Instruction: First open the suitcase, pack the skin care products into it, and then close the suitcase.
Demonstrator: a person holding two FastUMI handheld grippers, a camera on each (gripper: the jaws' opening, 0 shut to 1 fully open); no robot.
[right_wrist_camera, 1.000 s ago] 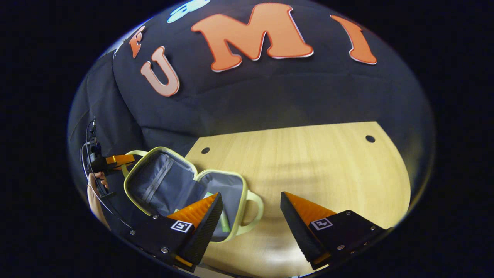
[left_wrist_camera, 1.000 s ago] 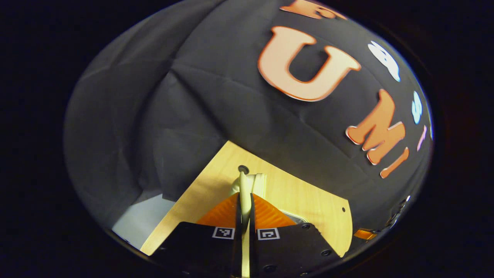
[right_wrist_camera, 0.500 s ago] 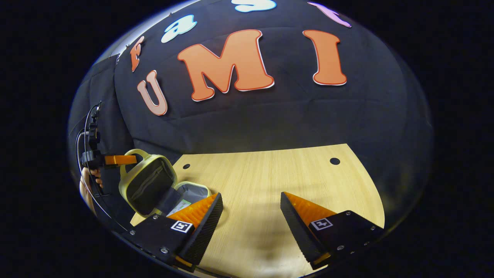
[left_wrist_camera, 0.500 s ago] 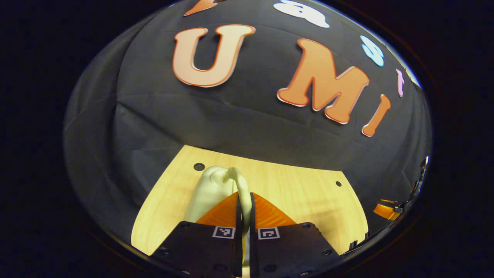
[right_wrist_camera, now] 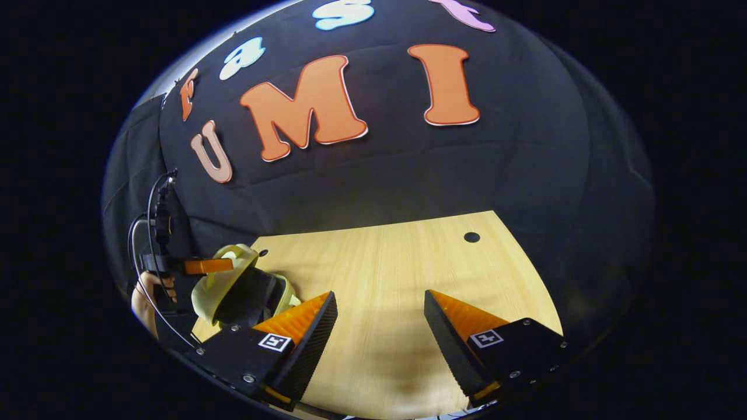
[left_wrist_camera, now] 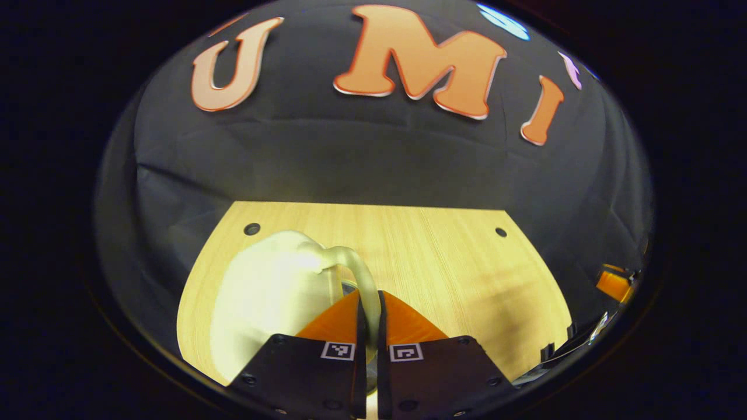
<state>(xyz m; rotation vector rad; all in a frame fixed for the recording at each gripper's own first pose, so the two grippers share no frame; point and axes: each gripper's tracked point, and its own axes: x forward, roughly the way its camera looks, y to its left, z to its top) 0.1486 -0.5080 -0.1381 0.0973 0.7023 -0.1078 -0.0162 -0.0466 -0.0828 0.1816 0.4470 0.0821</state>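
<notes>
Left tongs point(left_wrist_camera: 369, 303) pinched tight on the pale handle point(left_wrist_camera: 362, 274) of the suitcase lid point(left_wrist_camera: 268, 297), lid tipped most of the way down. Seen from the right gripper view, suitcase point(right_wrist_camera: 239, 286) at the counter's point(right_wrist_camera: 397, 274) left edge, nearly closed. Right tongs point(right_wrist_camera: 380, 309) spread wide, gripping nothing, above bare counter.

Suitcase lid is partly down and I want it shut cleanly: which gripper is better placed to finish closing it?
Left. The left gripper is already clamped on the lid's handle, with the suitcase lid tilted over its base. The right gripper is open over bare table, beside the case and touching nothing.
</notes>
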